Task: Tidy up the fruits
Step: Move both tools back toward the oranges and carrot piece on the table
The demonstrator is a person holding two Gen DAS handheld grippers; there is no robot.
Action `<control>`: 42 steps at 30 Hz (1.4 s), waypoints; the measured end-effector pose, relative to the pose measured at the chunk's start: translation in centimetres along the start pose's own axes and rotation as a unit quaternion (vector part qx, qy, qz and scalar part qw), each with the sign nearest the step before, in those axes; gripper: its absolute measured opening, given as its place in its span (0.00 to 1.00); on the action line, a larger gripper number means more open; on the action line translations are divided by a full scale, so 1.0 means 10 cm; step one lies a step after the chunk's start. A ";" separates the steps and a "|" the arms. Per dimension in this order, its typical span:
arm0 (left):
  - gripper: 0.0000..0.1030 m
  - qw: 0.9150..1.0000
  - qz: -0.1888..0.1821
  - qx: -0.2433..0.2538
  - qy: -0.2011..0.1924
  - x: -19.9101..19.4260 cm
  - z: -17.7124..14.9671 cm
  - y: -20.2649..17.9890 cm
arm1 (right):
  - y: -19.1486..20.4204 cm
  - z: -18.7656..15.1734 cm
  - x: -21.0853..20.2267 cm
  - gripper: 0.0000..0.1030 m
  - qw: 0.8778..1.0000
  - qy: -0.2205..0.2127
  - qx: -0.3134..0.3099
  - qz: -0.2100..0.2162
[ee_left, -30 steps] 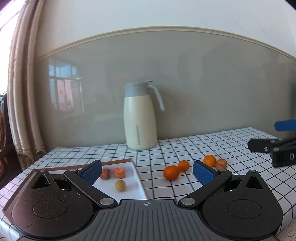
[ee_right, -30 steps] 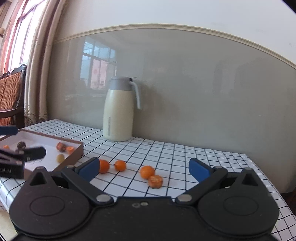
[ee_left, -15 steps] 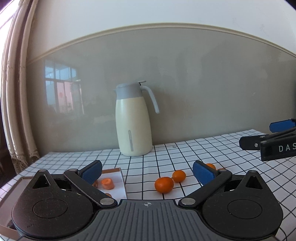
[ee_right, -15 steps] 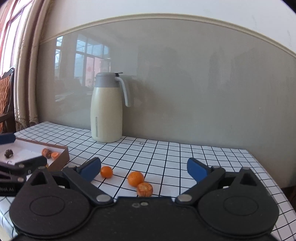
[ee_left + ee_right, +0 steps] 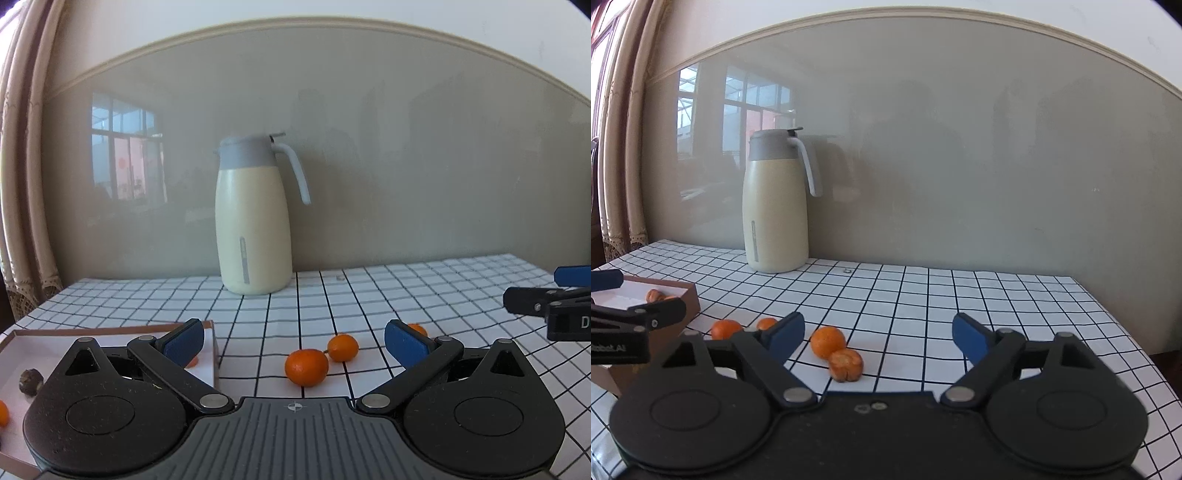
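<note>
In the left wrist view my left gripper [image 5: 293, 338] is open and empty, low over the checked tablecloth. A mandarin [image 5: 306, 367] lies between its fingers and a smaller one [image 5: 342, 347] just behind. A brown-rimmed white tray [image 5: 55, 339] at the left holds a dark fruit [image 5: 30, 382] and orange pieces. In the right wrist view my right gripper [image 5: 878, 334] is open and empty. A mandarin [image 5: 828, 342] and a wrinkled orange fruit [image 5: 846, 364] lie between its fingers, nearer the left one. Two more mandarins [image 5: 726, 329] lie left, by the tray [image 5: 685, 295].
A cream jug with a grey lid [image 5: 253, 218] stands at the back against the grey wall panel, also in the right wrist view [image 5: 775, 201]. The table's right edge [image 5: 1126, 339] drops off. Curtains [image 5: 22, 155] hang at the far left.
Both grippers have moved lower and closer to the table. In the left wrist view the mandarins have come nearer and more of the tray shows. Both stay open.
</note>
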State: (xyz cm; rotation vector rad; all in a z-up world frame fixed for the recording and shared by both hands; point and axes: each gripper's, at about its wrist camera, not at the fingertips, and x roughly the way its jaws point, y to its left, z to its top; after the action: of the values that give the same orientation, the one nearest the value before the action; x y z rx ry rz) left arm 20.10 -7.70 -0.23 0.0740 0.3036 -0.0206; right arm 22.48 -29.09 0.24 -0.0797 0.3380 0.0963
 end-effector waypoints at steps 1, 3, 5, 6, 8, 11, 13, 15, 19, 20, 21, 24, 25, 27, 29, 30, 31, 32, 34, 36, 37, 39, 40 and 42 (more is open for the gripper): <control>1.00 1.000 0.001 0.002 0.007 0.05 0.00 -0.02 | -0.01 0.00 0.01 0.70 1.000 0.004 -0.002 0.001; 1.00 1.000 0.000 0.005 0.019 0.12 -0.02 -0.06 | -0.02 -0.01 0.08 0.67 1.000 0.013 -0.007 0.007; 1.00 1.000 -0.001 0.009 0.026 0.18 -0.03 -0.10 | -0.02 -0.03 0.13 0.63 1.000 0.022 -0.011 0.014; 1.00 1.000 -0.001 0.012 0.027 0.19 -0.04 -0.11 | -0.02 -0.03 0.17 0.61 0.999 0.026 -0.014 0.016; 1.00 0.999 0.001 0.018 0.031 0.24 -0.05 -0.15 | -0.01 -0.05 0.21 0.61 0.999 0.034 -0.015 0.023; 1.00 0.999 0.001 0.018 0.046 0.34 -0.06 -0.19 | -0.02 -0.07 0.29 0.58 0.998 0.045 -0.014 0.031; 0.92 0.998 0.000 0.015 0.056 0.41 -0.07 -0.20 | -0.02 -0.09 0.35 0.56 0.998 0.051 -0.014 0.037; 0.80 0.997 -0.002 0.010 0.075 0.50 -0.07 -0.20 | -0.01 -0.10 0.40 0.56 0.998 0.055 -0.017 0.038; 0.79 0.996 0.004 -0.001 0.092 0.64 -0.09 -0.19 | 0.02 -0.13 0.49 0.51 0.996 0.069 -0.016 0.046; 0.78 0.995 0.005 -0.004 0.097 0.67 -0.09 -0.19 | 0.03 -0.14 0.51 0.50 0.996 0.073 -0.019 0.048; 0.77 0.995 0.006 -0.005 0.102 0.71 -0.10 -0.18 | 0.05 -0.16 0.54 0.48 0.996 0.075 -0.020 0.050; 0.74 0.994 0.005 -0.008 0.112 0.79 -0.12 -0.18 | 0.09 -0.17 0.63 0.43 0.995 0.085 -0.024 0.054; 0.74 0.994 0.006 -0.007 0.113 0.80 -0.13 -0.18 | 0.10 -0.17 0.65 0.43 0.995 0.085 -0.024 0.054; 0.74 0.993 0.005 -0.009 0.117 0.85 -0.13 -0.17 | 0.12 -0.16 0.69 0.43 0.994 0.089 -0.025 0.054; 0.74 0.993 0.007 -0.008 0.119 0.89 -0.13 -0.16 | 0.13 -0.17 0.74 0.43 0.994 0.092 -0.024 0.053; 0.74 0.993 0.007 -0.008 0.121 0.90 -0.14 -0.16 | 0.13 -0.17 0.76 0.43 0.994 0.095 -0.022 0.055; 0.74 0.992 0.007 -0.009 0.123 0.92 -0.14 -0.16 | 0.13 -0.18 0.79 0.43 0.993 0.097 -0.022 0.055; 0.74 0.992 0.008 -0.010 0.124 0.93 -0.14 -0.16 | 0.14 -0.19 0.81 0.43 0.993 0.099 -0.023 0.054; 0.74 0.992 0.008 -0.011 0.128 0.96 -0.15 -0.16 | 0.16 -0.20 0.86 0.43 0.993 0.106 -0.024 0.055; 0.74 0.991 0.007 -0.013 0.133 1.01 -0.16 -0.15 | 0.18 -0.19 0.89 0.43 0.992 0.107 -0.027 0.055; 0.74 0.991 0.007 -0.012 0.135 1.03 -0.16 -0.16 | 0.18 -0.19 0.90 0.43 0.992 0.108 -0.027 0.054; 0.74 0.990 0.007 -0.013 0.138 1.08 -0.17 -0.17 | 0.18 -0.19 0.93 0.43 0.992 0.112 -0.025 0.053; 0.73 0.990 0.008 -0.014 0.140 1.09 -0.18 -0.17 | 0.19 -0.20 0.95 0.43 0.992 0.115 -0.024 0.052; 0.74 0.990 0.009 -0.015 0.142 1.11 -0.19 -0.17 | 0.19 -0.20 0.98 0.43 0.991 0.117 -0.024 0.052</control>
State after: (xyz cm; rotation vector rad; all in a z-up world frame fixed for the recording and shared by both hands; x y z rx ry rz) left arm 30.04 -9.30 -5.45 0.0486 0.5880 0.0124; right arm 30.79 -26.63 -5.02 -0.1224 0.5747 0.2000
